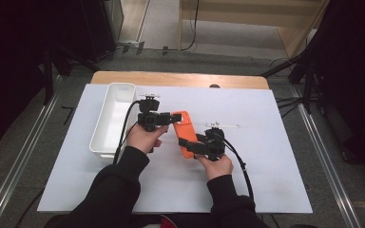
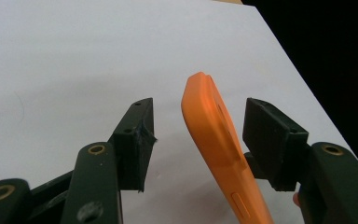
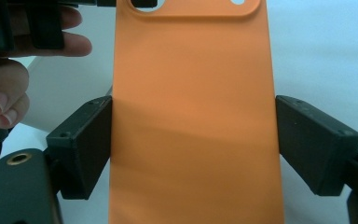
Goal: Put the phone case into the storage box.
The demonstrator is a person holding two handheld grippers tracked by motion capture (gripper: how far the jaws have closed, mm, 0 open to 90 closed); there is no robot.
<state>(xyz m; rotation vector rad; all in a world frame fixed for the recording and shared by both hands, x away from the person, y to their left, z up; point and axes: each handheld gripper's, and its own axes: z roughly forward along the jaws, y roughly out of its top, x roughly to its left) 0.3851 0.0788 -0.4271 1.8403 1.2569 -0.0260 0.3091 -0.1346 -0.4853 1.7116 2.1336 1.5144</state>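
Observation:
An orange phone case (image 1: 184, 128) lies near the middle of the white sheet, between both grippers. My right gripper (image 1: 186, 143) is shut on it. In the right gripper view the jaws of the right gripper (image 3: 193, 135) press both long edges of the case (image 3: 191, 116), whose back and camera cutout face the camera. My left gripper (image 1: 176, 117) is at the case's far end and open. In the left gripper view, the case (image 2: 214, 140) stands on edge between the jaws of the left gripper (image 2: 200, 116), close against the right jaw, with a clear gap to the left jaw.
A long white bin (image 1: 111, 116) stands left of the left hand, its inside bare. The white sheet (image 1: 266, 166) covers most of the wooden table (image 1: 180, 78). Dark stands and cables ring the table on the floor.

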